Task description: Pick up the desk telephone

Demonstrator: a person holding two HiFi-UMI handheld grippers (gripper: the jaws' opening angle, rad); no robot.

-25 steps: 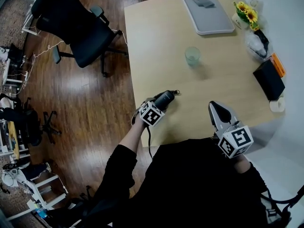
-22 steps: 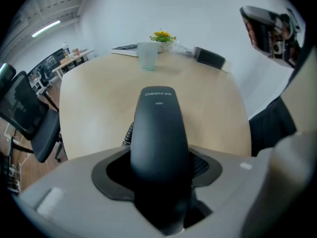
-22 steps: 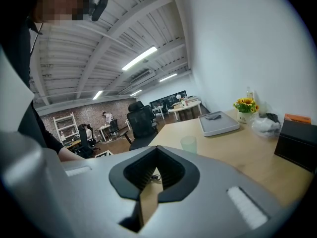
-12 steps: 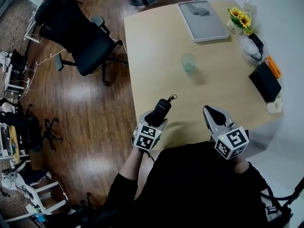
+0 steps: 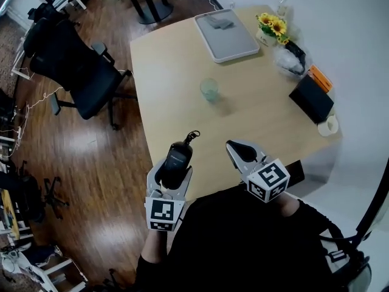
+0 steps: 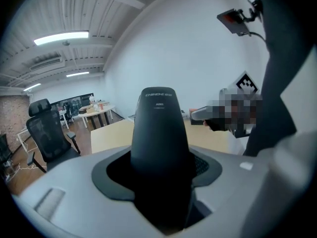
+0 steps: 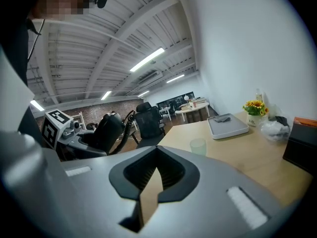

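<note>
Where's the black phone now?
In the head view, the black phone is held in the left gripper, near the front left corner of the table, left of the right gripper.

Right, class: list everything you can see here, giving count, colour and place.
table: 1, light wood, centre
tray: 1, grey, table's far end
cup: 1, clear greenish, mid-table
sunflowers: 1 bunch, yellow, right of tray
bag: 1, clear, by wall
box: 1, black, table's right side
orange item: 1, orange, beside box
round item: 1, white, near box
chair: 1 by the table, black, left
handset: 1, black, in left gripper
left gripper: grey, shut on handset
right gripper: grey, shut, empty
</note>
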